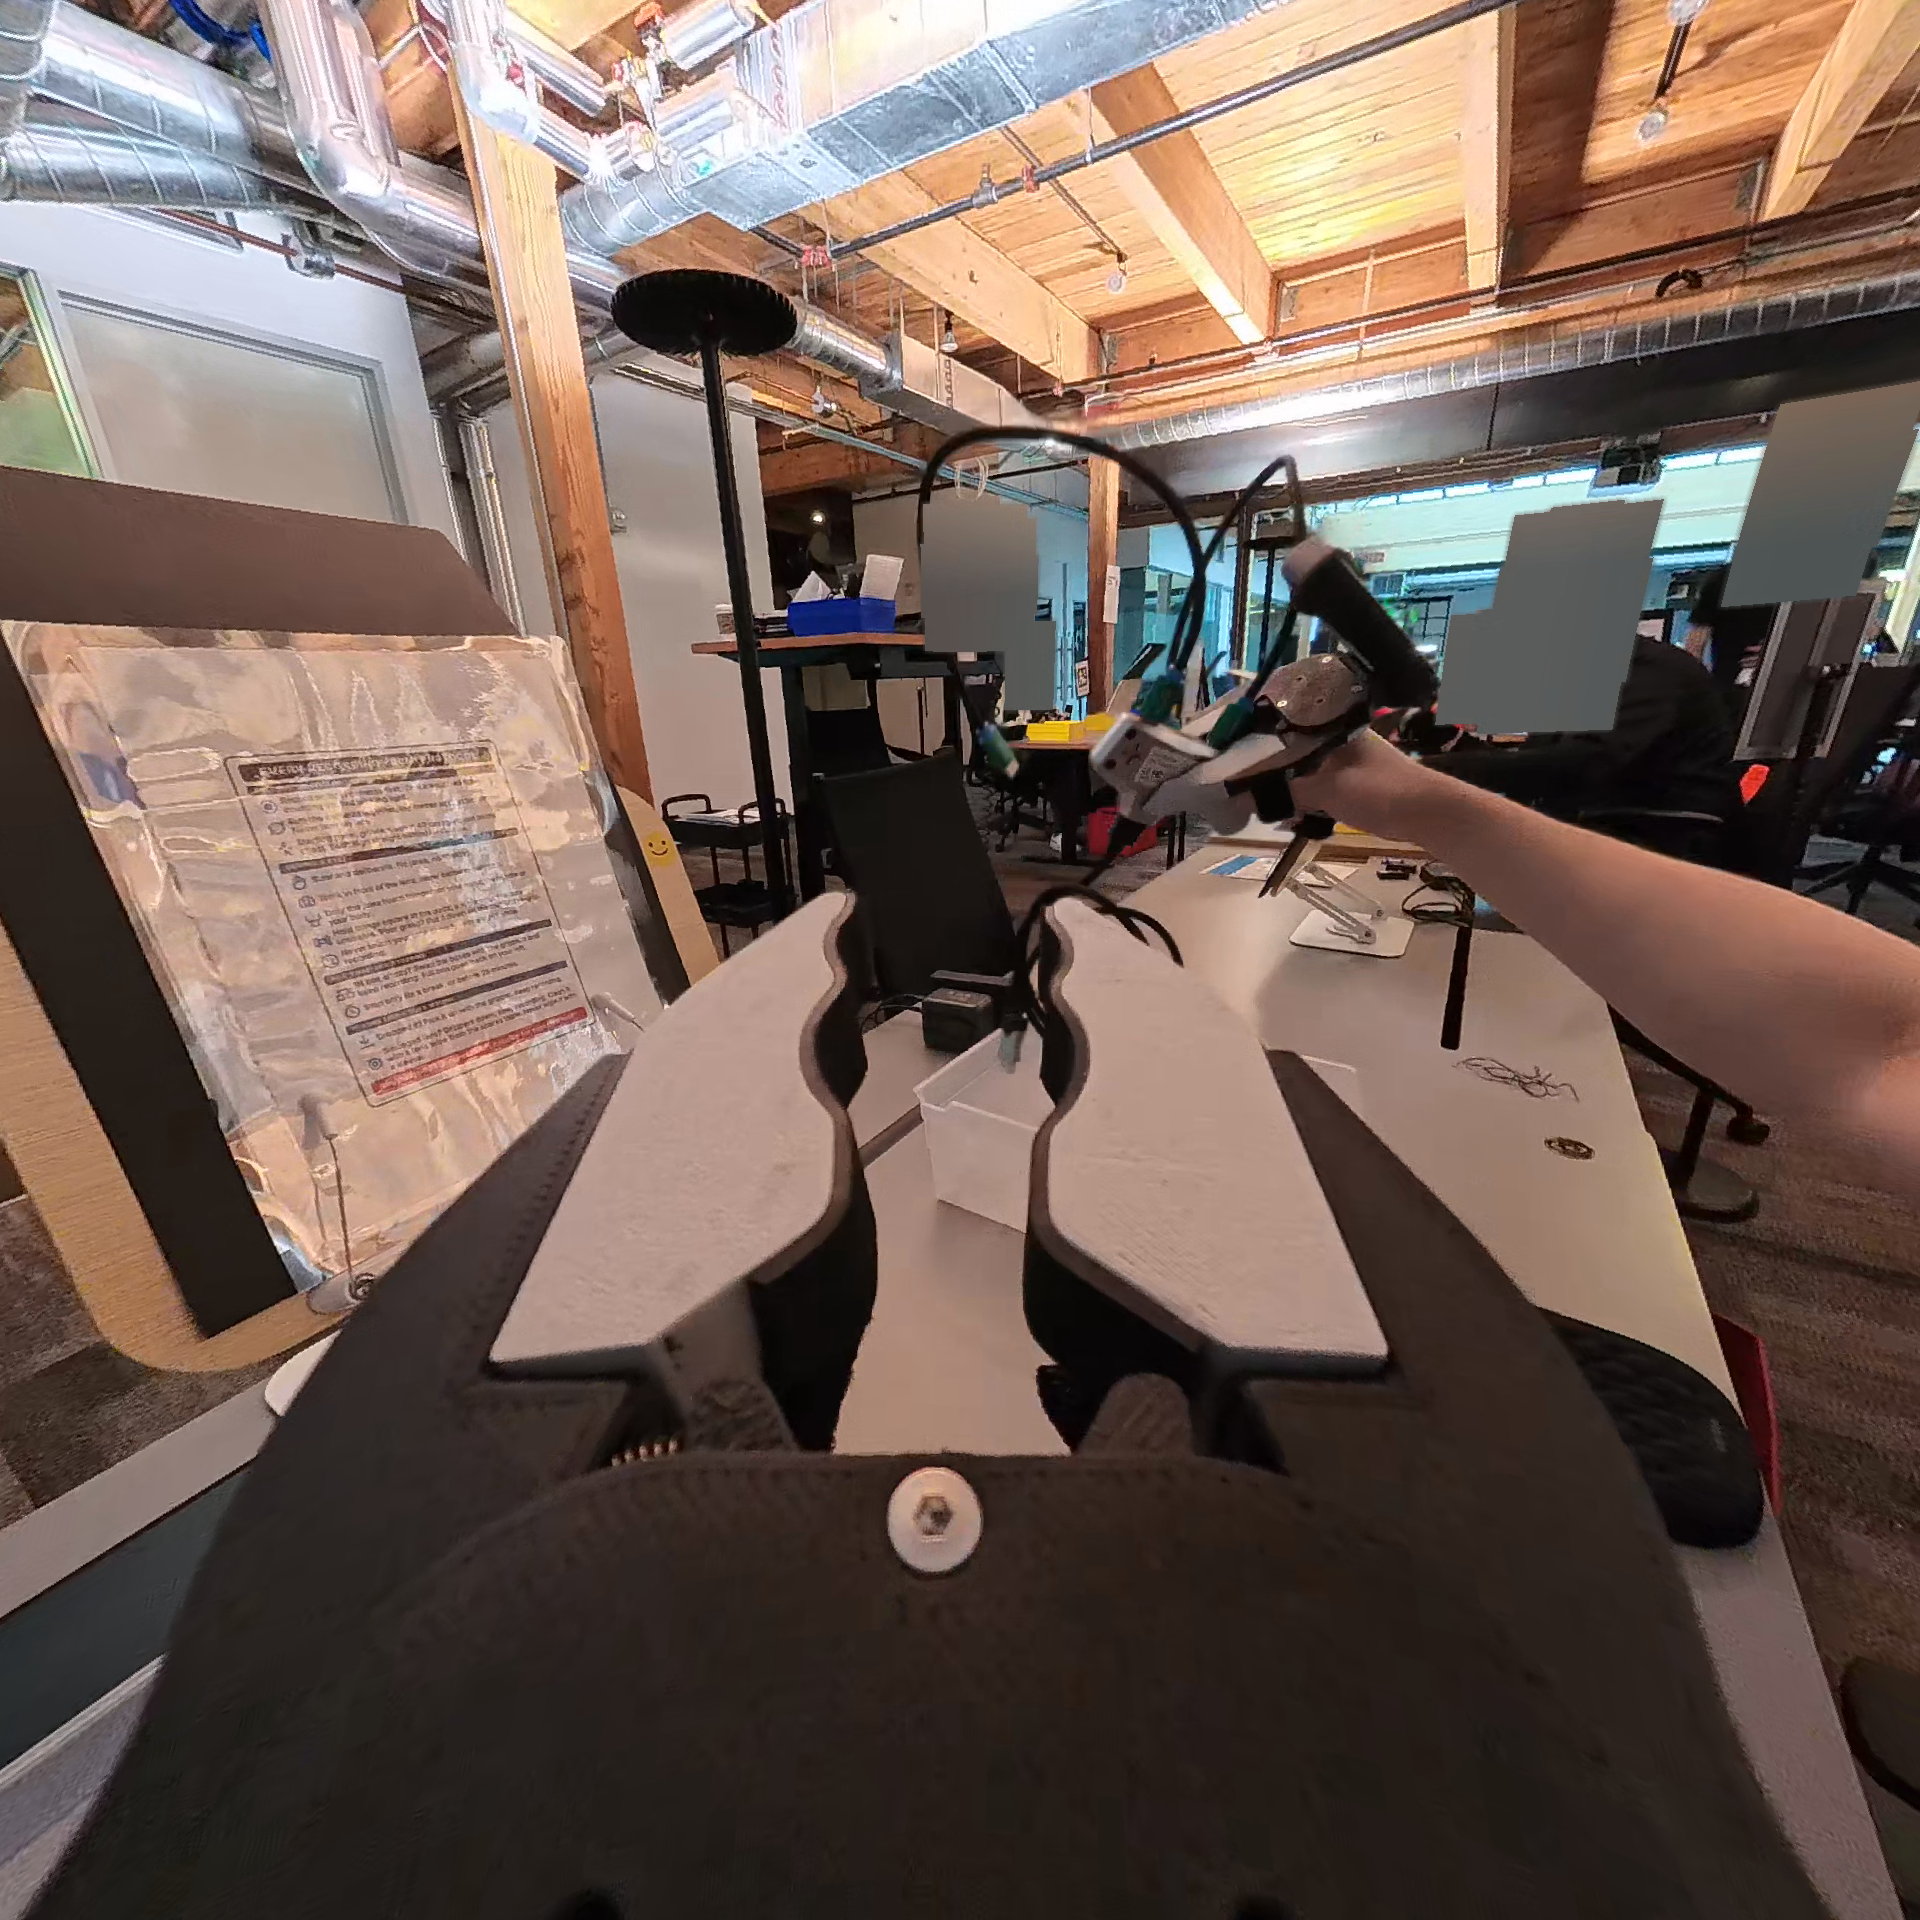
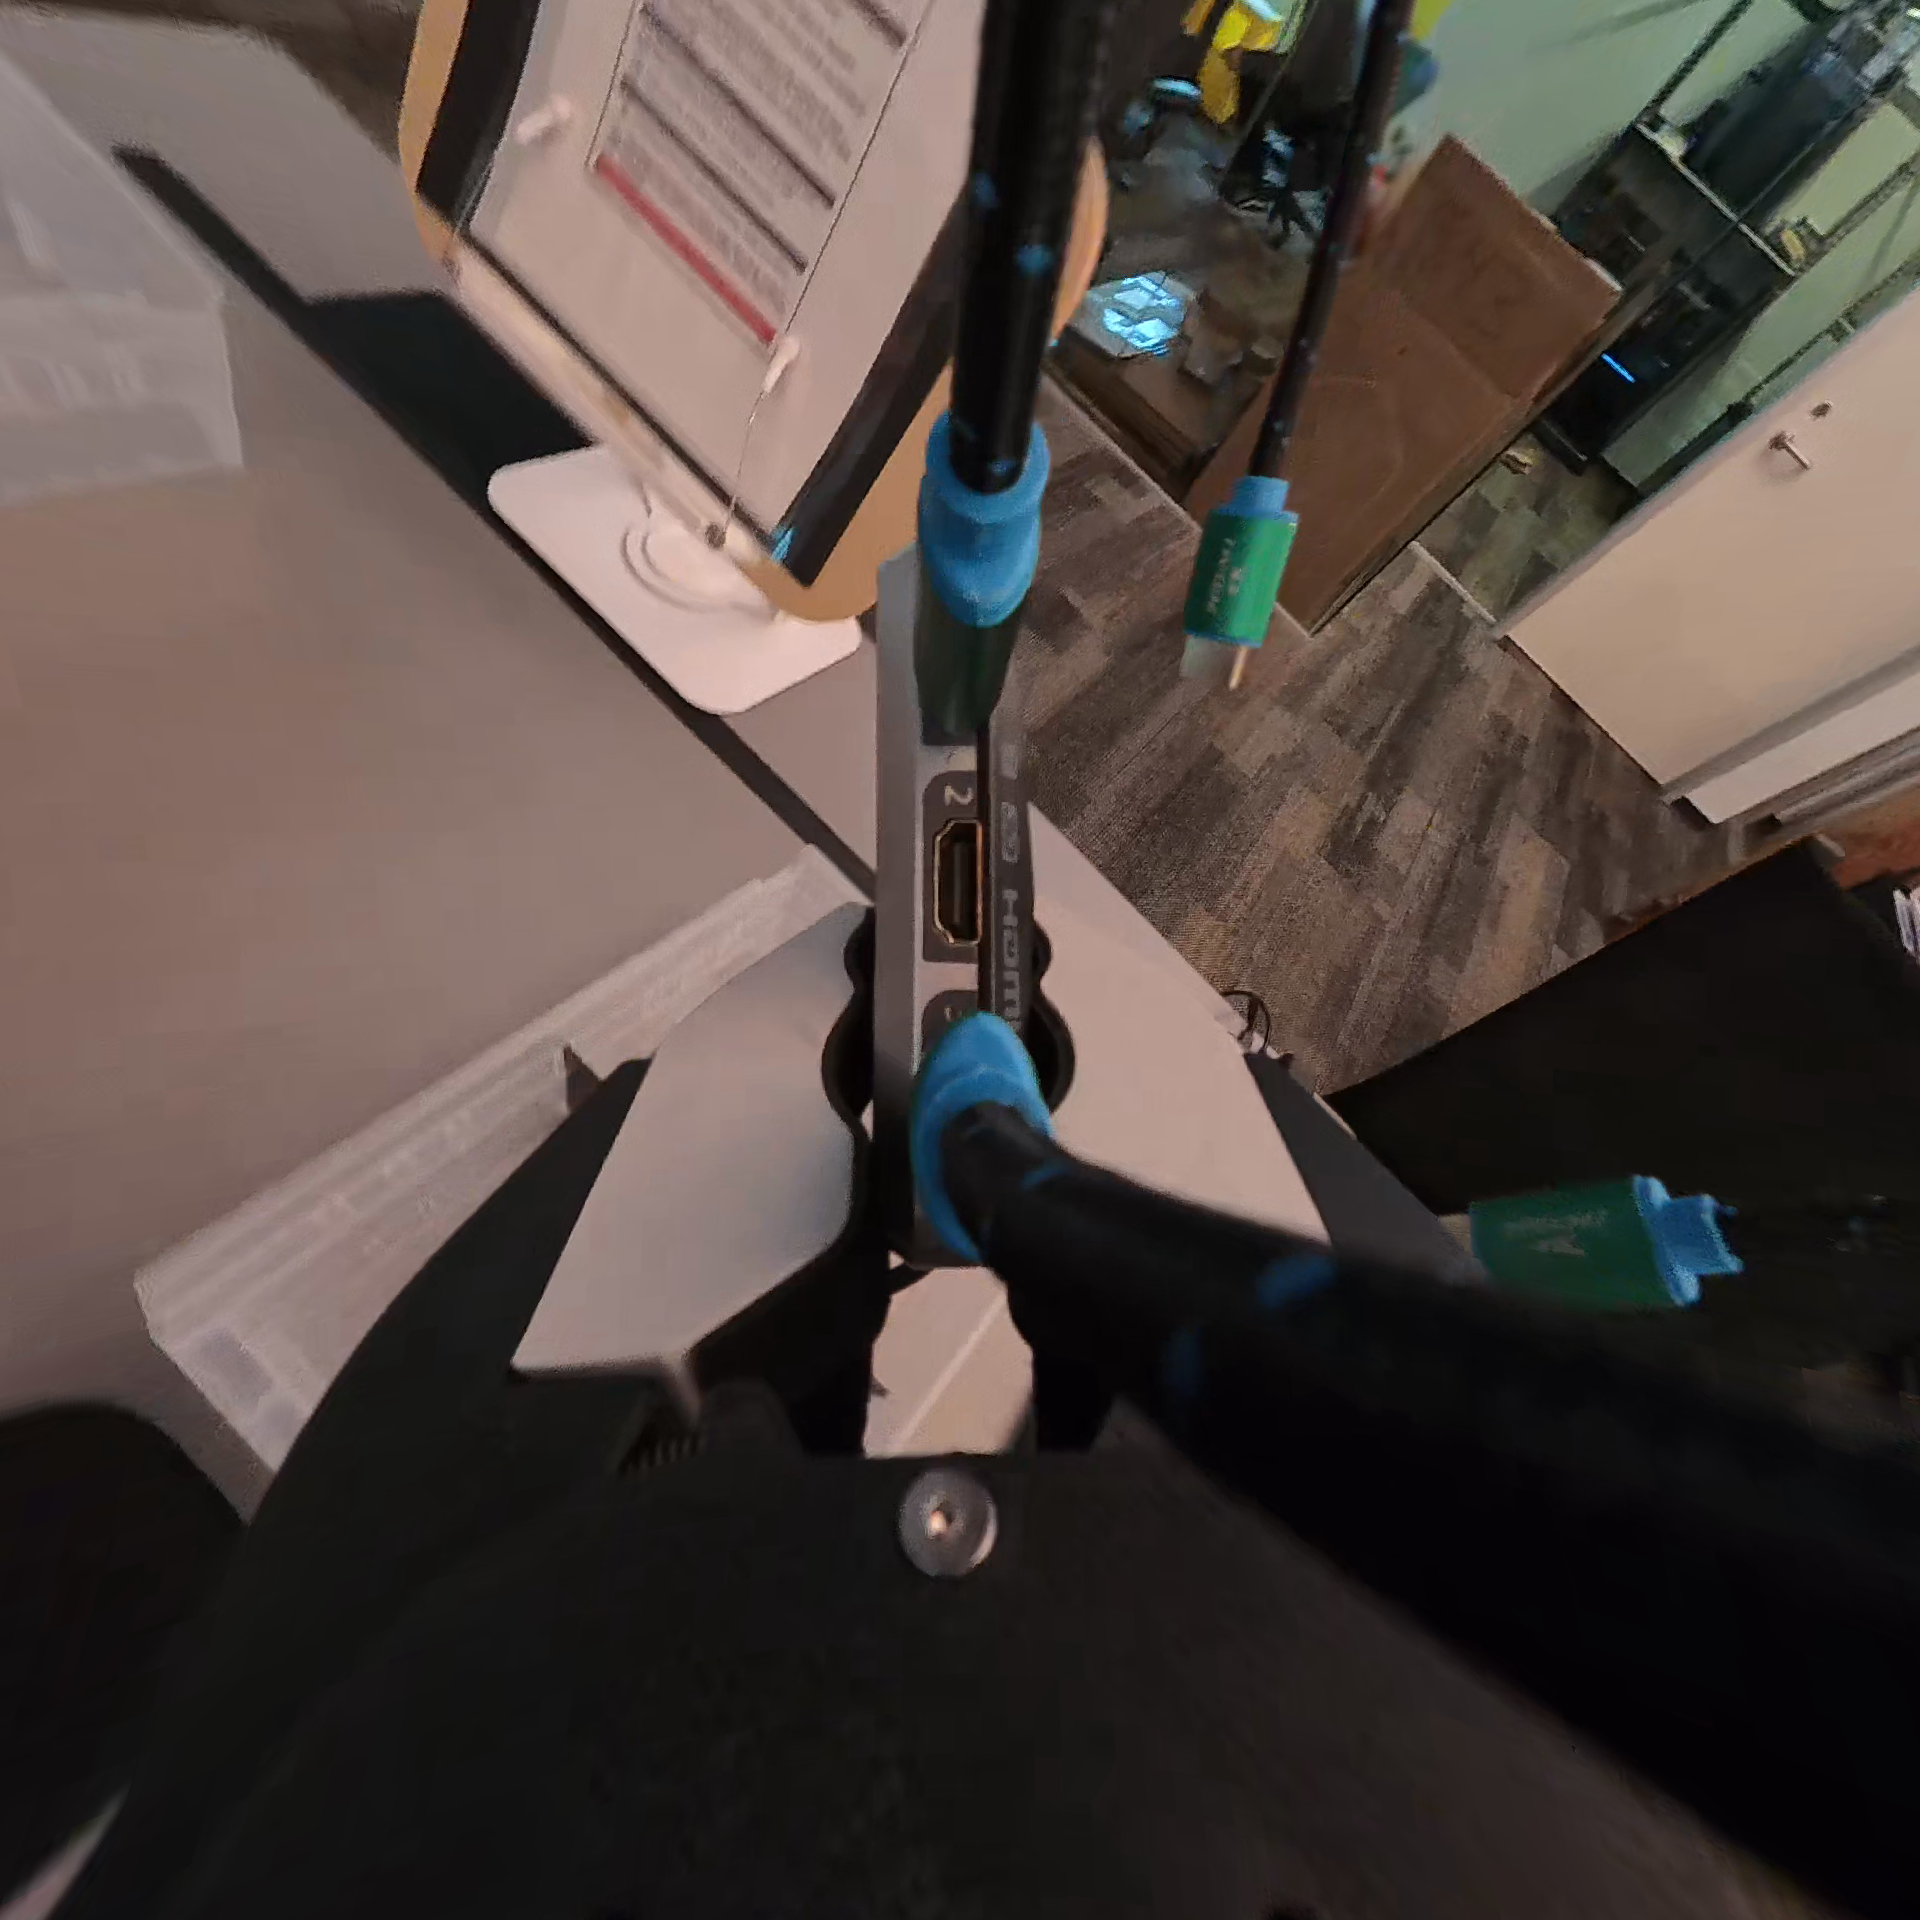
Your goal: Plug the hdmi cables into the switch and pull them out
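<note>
The right gripper (image 2: 951, 1049) is pinching the switch (image 2: 940, 831), a slim grey bar held edge-on between its fingers and lifted clear of the surface (image 2: 312, 831); the left wrist view shows that same gripper (image 1: 1132, 764) raised high and well away to the right, with cables looping above it; two HDMI cables sit in the switch, one blue-collared plug (image 2: 977, 540) in the far port and another (image 2: 971, 1132) in the near port just by the fingertips, while the middle port (image 2: 958, 881) between them is bare; a loose green plug (image 2: 1242, 571) dangles beside the switch, apart from it, and another green plug (image 2: 1590, 1236) lies off to the right, its far end hidden; the left gripper (image 1: 945, 997) is spread and holds nothing, pointing over a clear plastic bin (image 1: 977, 1132) on the surface; a thin dark cable shows between its tips, though whether it touches either finger I cannot tell

Judging by this, the task is midway; either the empty port is next to be filled or the seated plugs are to be drawn out; either way the free left gripper must close on a plug body, square to the port, while the right holds the switch steady; the blur in the right wrist view suggests the switch is not yet steady enough for that
</note>
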The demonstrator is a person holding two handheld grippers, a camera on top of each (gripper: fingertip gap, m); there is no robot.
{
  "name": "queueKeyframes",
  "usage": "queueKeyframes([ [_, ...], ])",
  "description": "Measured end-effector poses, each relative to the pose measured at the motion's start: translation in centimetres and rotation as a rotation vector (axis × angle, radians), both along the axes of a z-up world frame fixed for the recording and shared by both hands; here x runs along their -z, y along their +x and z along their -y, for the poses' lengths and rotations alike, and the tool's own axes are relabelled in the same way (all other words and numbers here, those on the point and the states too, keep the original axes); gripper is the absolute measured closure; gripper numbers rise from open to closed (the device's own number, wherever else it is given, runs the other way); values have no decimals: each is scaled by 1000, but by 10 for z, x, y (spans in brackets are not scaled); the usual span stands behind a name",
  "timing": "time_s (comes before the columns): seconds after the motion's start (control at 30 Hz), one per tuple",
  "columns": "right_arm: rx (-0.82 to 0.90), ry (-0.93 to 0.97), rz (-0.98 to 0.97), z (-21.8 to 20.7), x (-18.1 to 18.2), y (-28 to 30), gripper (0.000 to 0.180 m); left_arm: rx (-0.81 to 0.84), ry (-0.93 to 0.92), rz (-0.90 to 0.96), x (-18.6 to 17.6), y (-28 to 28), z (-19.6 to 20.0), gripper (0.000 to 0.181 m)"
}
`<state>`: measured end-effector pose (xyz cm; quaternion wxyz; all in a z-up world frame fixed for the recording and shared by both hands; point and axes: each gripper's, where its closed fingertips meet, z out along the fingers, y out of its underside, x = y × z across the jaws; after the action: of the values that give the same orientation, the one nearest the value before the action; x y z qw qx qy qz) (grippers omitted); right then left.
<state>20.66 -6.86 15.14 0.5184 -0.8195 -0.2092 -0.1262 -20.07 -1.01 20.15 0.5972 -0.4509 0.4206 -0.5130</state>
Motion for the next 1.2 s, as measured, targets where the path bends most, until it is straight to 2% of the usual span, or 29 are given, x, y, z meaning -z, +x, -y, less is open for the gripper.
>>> queueKeyframes([
  [0.23, -115, -64, 117, 3, 47, 10, 156, 10, 3, -32, 7, 10, 2, 152],
  [0.43, -150, -40, 164, 0, 62, 18, 157, 17, 2, -77, 17, 22, 1, 152],
  [0.6, -212, -90, 224, -4, 82, 20, 157, 22, -1, -122, 27, 35, 1, 152],
  [0.8, -253, -297, 317, -5, 130, 28, 157, 27, 9, -193, 44, 54, 5, 152],
  [1.0, -256, -425, 215, 5, 168, 44, 157, 37, 10, -257, 62, 73, 8, 151],
  [1.2, -274, -610, 220, 15, 224, 57, 157, 34, 10, -328, 84, 92, 7, 150],
])
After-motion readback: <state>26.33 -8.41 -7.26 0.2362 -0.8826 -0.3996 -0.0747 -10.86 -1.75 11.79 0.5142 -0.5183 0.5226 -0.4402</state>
